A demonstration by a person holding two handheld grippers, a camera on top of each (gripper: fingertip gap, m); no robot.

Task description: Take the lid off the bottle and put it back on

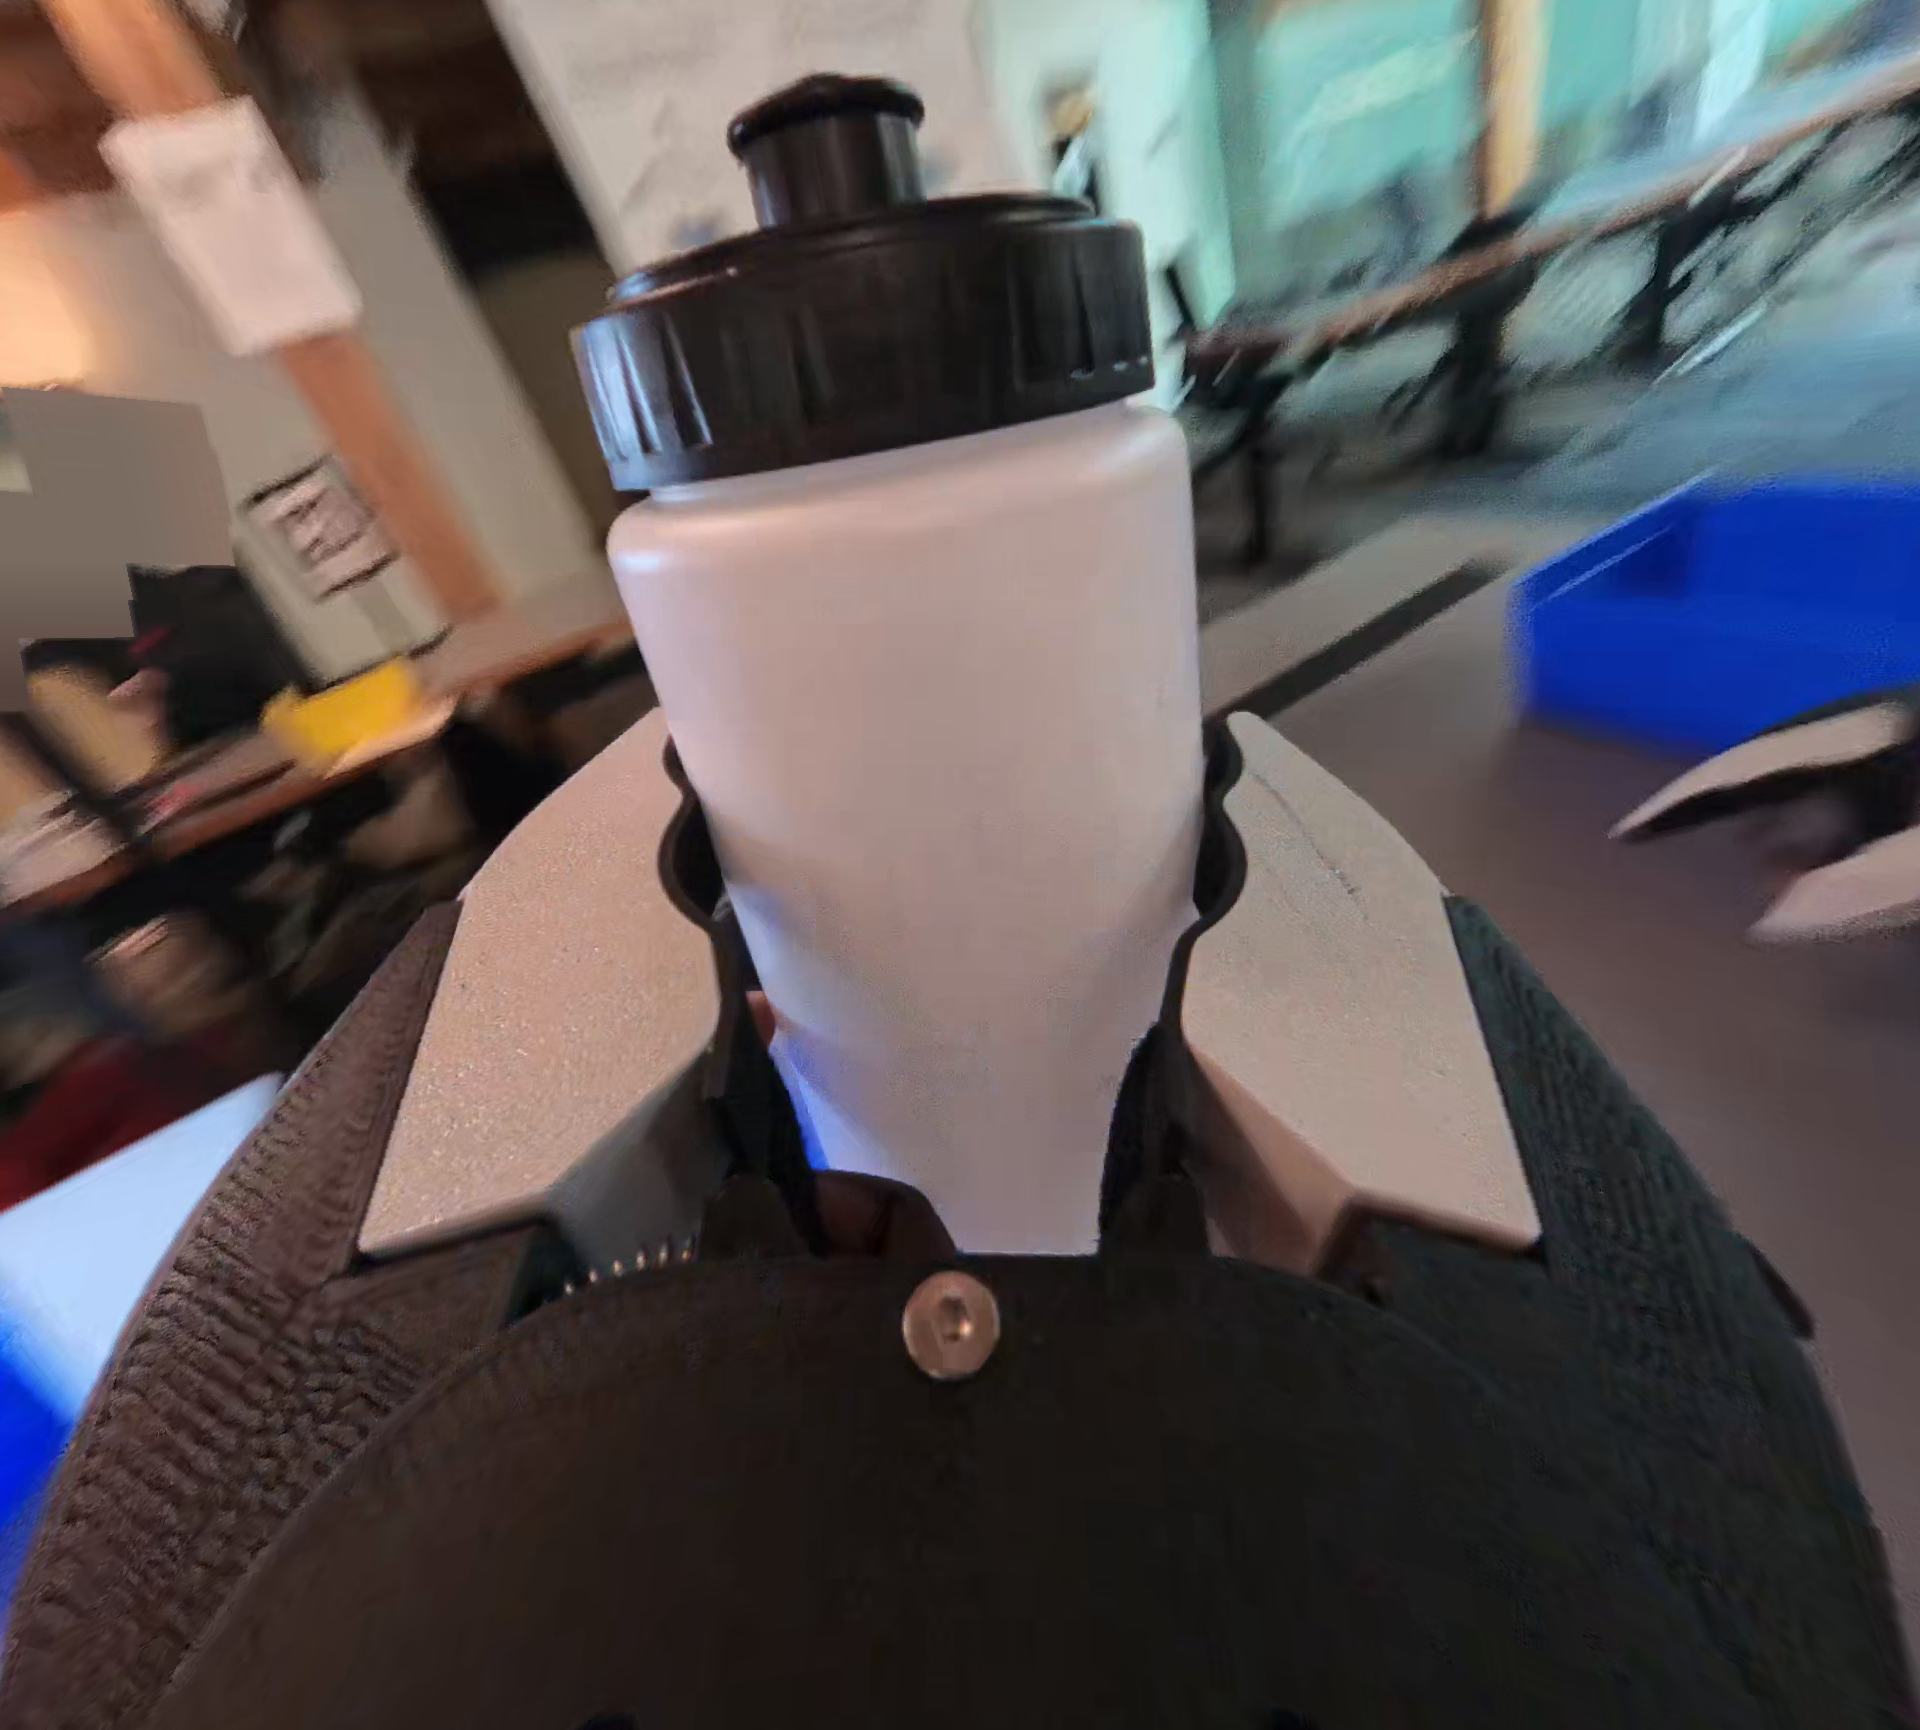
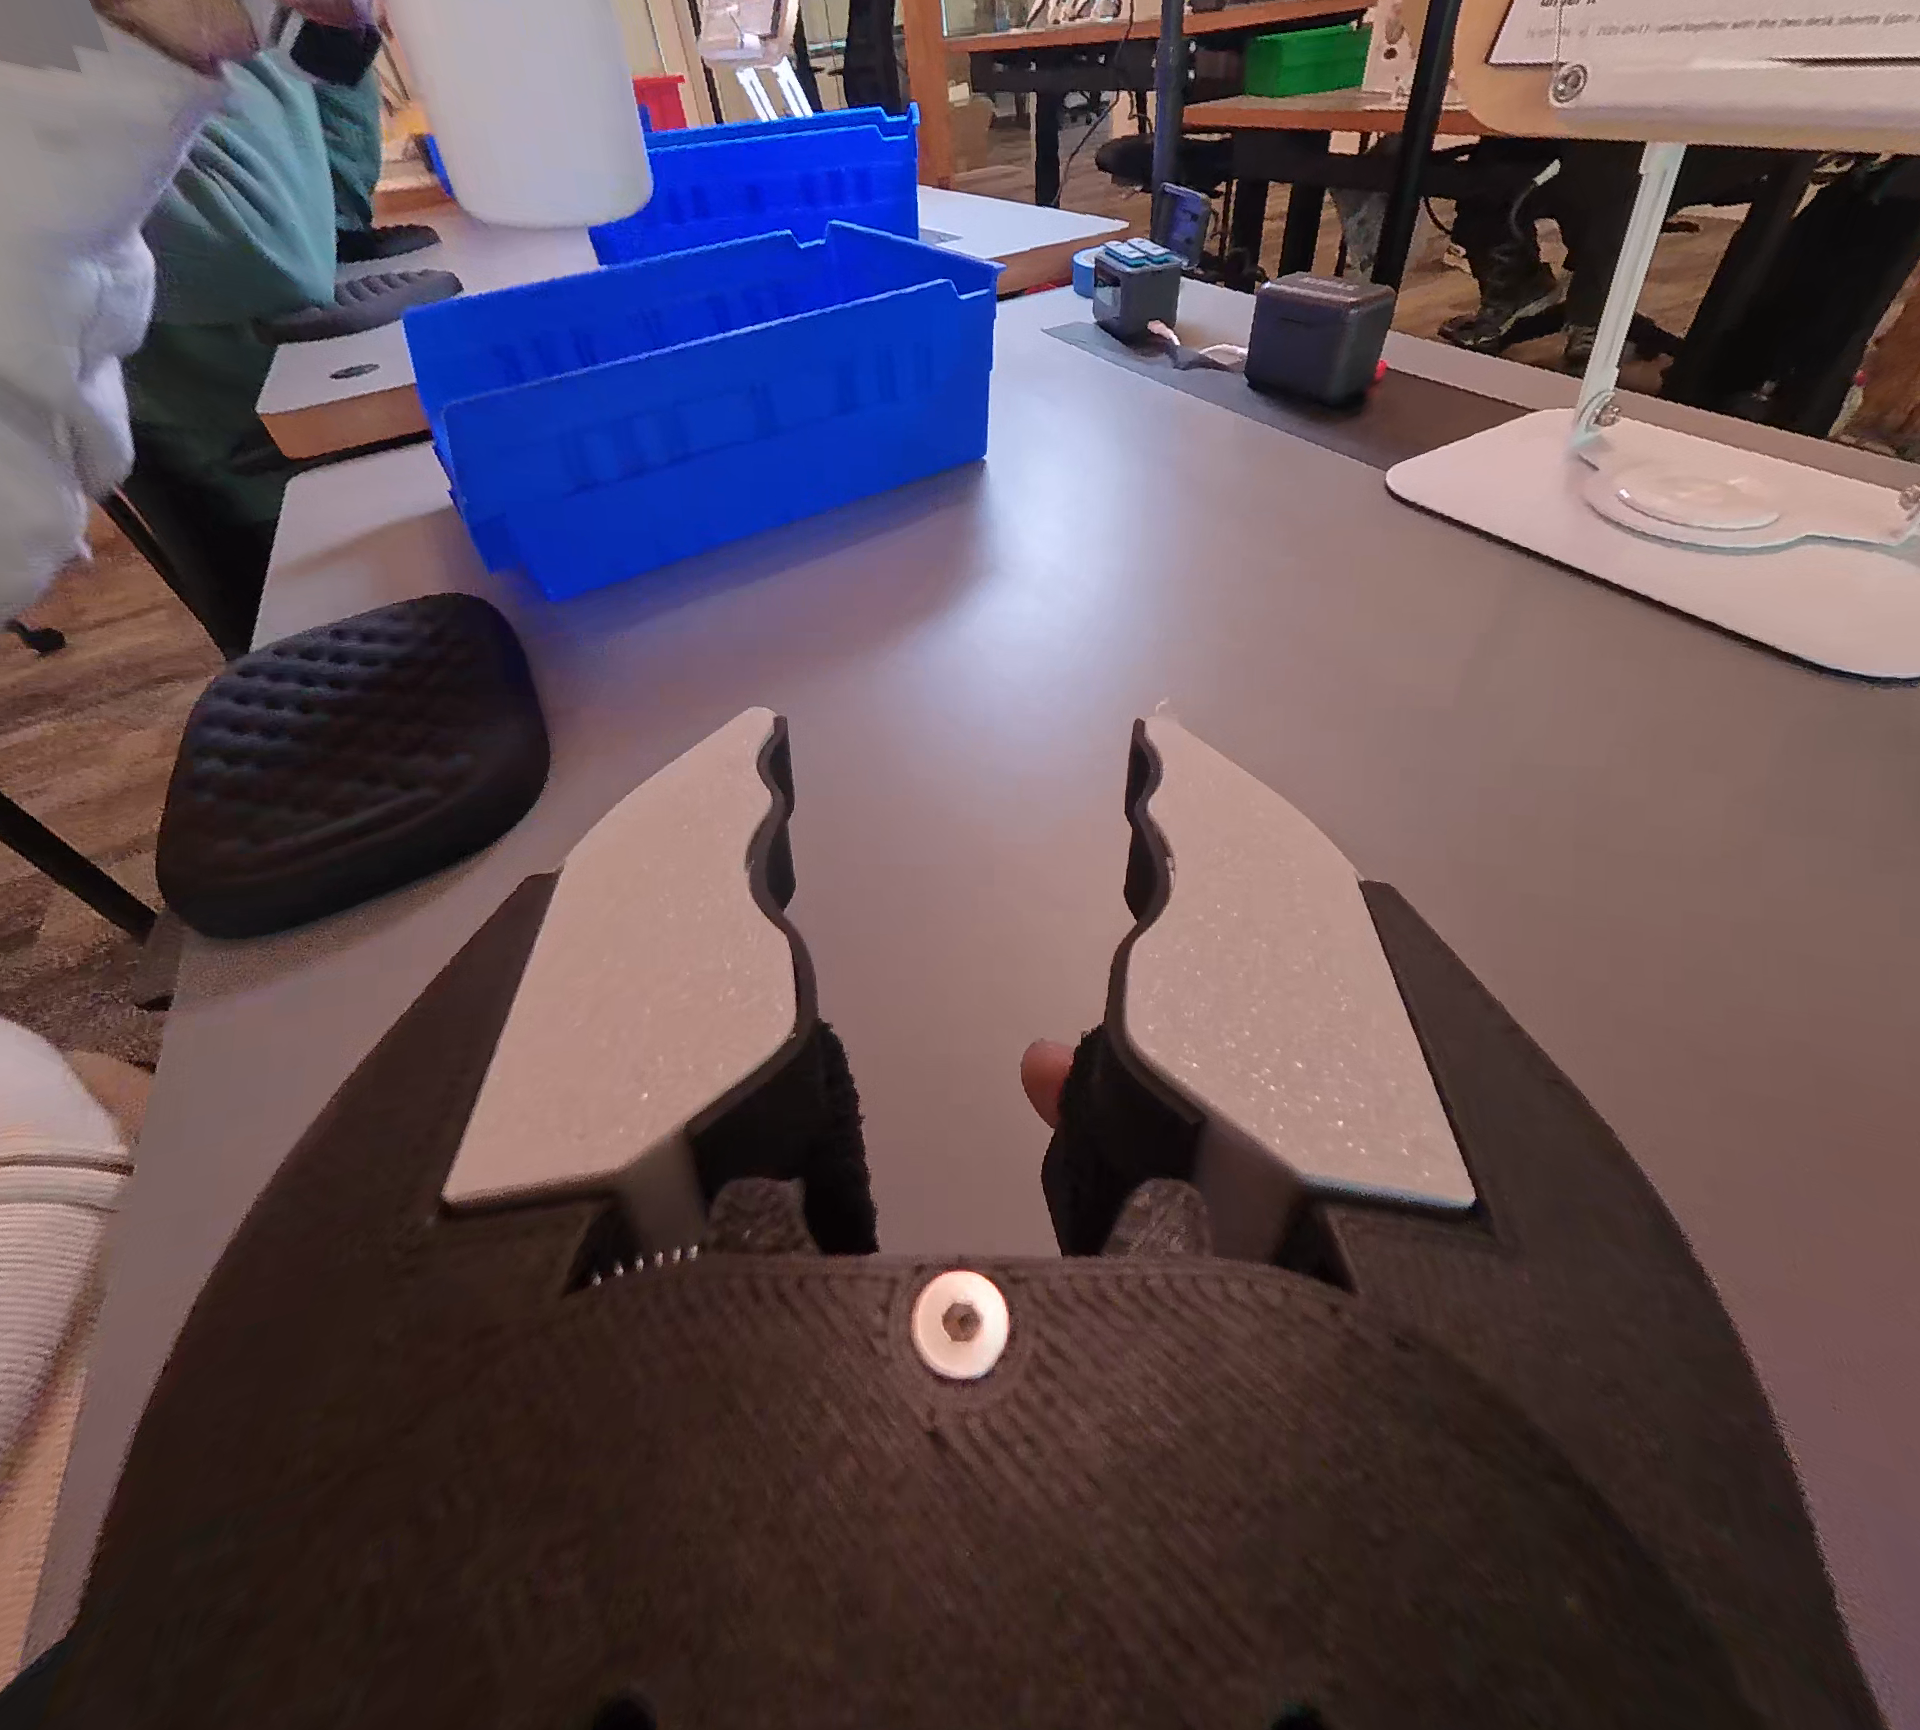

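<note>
My left gripper (image 1: 951,745) is shut on a white bottle (image 1: 925,693) and holds it up in the air, its neck pointing away from me. A black ribbed lid (image 1: 862,330) with a pull spout sits on the bottle's top. The bottle's lower body (image 2: 499,18) also shows at the top left of the right wrist view, raised above the table. My right gripper (image 2: 956,735) is open and empty, low over the dark grey table (image 2: 1195,641). Its fingers (image 1: 1766,776) show at the right edge of the left wrist view.
Blue plastic bins (image 2: 696,413) stand on the table ahead, left of my right gripper, and at the right of the left wrist view (image 1: 1714,610). A black padded armrest (image 2: 343,766) lies at the left edge. A white stand base (image 2: 1683,527) and small grey devices (image 2: 1320,330) sit at right.
</note>
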